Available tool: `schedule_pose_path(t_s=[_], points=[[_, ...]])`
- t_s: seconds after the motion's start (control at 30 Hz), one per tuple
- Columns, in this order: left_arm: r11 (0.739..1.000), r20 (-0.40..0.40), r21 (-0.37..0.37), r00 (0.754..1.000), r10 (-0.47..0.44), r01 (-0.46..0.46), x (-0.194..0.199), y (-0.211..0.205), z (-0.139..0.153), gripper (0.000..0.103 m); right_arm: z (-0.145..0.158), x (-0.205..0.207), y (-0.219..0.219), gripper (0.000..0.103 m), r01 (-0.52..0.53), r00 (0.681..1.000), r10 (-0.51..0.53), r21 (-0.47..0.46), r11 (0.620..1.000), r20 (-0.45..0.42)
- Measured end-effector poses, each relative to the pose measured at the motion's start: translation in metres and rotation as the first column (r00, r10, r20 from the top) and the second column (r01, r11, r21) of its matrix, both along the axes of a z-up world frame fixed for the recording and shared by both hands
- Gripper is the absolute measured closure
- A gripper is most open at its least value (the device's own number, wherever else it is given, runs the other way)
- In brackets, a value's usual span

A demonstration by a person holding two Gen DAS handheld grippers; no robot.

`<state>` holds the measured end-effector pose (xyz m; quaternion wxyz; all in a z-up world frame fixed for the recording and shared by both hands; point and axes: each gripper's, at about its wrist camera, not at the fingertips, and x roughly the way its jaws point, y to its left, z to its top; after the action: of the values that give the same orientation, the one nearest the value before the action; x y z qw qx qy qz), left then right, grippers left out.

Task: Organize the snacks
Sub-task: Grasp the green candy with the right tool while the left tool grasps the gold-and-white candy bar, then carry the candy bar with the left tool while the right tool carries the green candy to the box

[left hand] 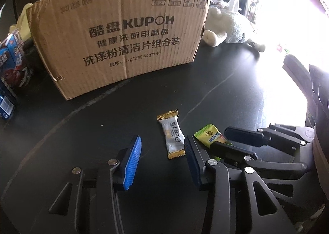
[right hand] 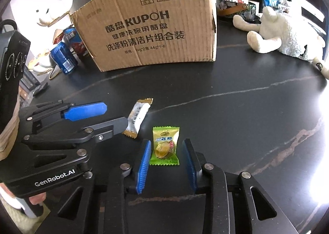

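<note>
A silver candy with gold ends (left hand: 172, 134) lies on the black table, just ahead of and between the fingers of my open left gripper (left hand: 163, 147). It also shows in the right wrist view (right hand: 137, 118). A green durian candy (right hand: 165, 145) lies flat between the fingers of my open right gripper (right hand: 167, 148), not touched by either pad. In the left wrist view the green candy (left hand: 209, 136) is partly hidden behind my right gripper (left hand: 230, 141). My left gripper (right hand: 115, 115) shows at the left in the right wrist view. A KUPOH cardboard box (left hand: 121, 32) stands behind.
A white plush lamb (right hand: 281, 34) lies at the back right. Blue snack boxes (left hand: 14, 63) and a blue can (right hand: 63, 57) stand left of the cardboard box (right hand: 152, 22). A bowl (right hand: 236, 7) sits behind the box. The black marbled table (right hand: 236, 110) stretches to the right.
</note>
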<state>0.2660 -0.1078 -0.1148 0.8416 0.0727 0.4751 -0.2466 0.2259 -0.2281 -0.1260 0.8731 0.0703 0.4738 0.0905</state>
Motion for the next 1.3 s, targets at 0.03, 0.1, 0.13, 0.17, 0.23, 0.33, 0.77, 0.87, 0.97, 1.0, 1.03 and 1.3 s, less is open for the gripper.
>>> schedule_pose_path(t_s=[0.03, 0.1, 0.13, 0.17, 0.23, 0.33, 0.77, 0.87, 0.97, 1.0, 1.03, 1.3], points=[[1.0, -0.002, 0.001, 1.0, 0.0, 0.0, 0.001, -0.001, -0.001, 0.061, -0.001, 0.0, 0.0, 0.074, 0.0, 1.0, 0.0, 0.003, 1.0, 0.0], [1.0, -0.006, 0.0, 1.0, -0.002, 0.002, 0.003, -0.004, -0.003, 0.062, -0.002, 0.001, -0.001, 0.075, -0.003, 1.0, 0.003, 0.006, 1.0, 0.002], [1.0, -0.008, 0.0, 1.0, -0.002, 0.002, 0.004, -0.004, -0.004, 0.063, -0.003, 0.002, -0.001, 0.075, -0.004, 1.0, 0.004, 0.007, 1.0, 0.003], [1.0, -0.01, 0.002, 1.0, -0.001, 0.001, 0.005, -0.005, -0.005, 0.063, -0.003, 0.002, -0.001, 0.075, -0.007, 1.0, 0.007, 0.011, 1.0, 0.003], [1.0, -0.014, 0.007, 1.0, -0.002, 0.002, 0.007, -0.008, -0.007, 0.063, -0.004, 0.003, -0.002, 0.076, -0.007, 1.0, 0.007, 0.017, 1.0, 0.006], [1.0, -0.017, 0.012, 1.0, 0.002, -0.002, 0.011, -0.013, -0.01, 0.063, -0.004, 0.005, -0.004, 0.077, -0.005, 1.0, 0.005, 0.023, 1.0, 0.01], [1.0, -0.034, 0.012, 0.999, 0.021, -0.02, 0.02, -0.026, -0.015, 0.074, -0.004, 0.005, -0.012, 0.08, 0.027, 0.999, -0.028, 0.044, 0.999, 0.034], [1.0, -0.033, 0.017, 0.999, 0.019, -0.019, 0.021, -0.028, -0.016, 0.083, -0.005, 0.005, -0.011, 0.081, 0.028, 0.999, -0.029, 0.045, 0.999, 0.039], [1.0, -0.036, 0.004, 0.999, 0.023, -0.023, 0.022, -0.028, -0.016, 0.084, -0.005, 0.004, -0.013, 0.081, 0.036, 0.998, -0.038, 0.051, 0.998, 0.042], [1.0, -0.037, 0.002, 0.999, 0.025, -0.025, 0.022, -0.03, -0.017, 0.084, -0.005, 0.003, -0.013, 0.081, 0.038, 0.998, -0.041, 0.052, 0.998, 0.042], [1.0, -0.037, -0.002, 0.999, 0.028, -0.028, 0.022, -0.029, -0.016, 0.084, -0.005, 0.003, -0.014, 0.081, 0.041, 0.998, -0.043, 0.054, 0.998, 0.044], [0.999, -0.007, -0.019, 0.999, 0.046, -0.047, 0.013, -0.016, 0.003, 0.084, 0.009, 0.001, -0.014, 0.081, 0.046, 0.996, -0.05, 0.054, 0.997, 0.077]])
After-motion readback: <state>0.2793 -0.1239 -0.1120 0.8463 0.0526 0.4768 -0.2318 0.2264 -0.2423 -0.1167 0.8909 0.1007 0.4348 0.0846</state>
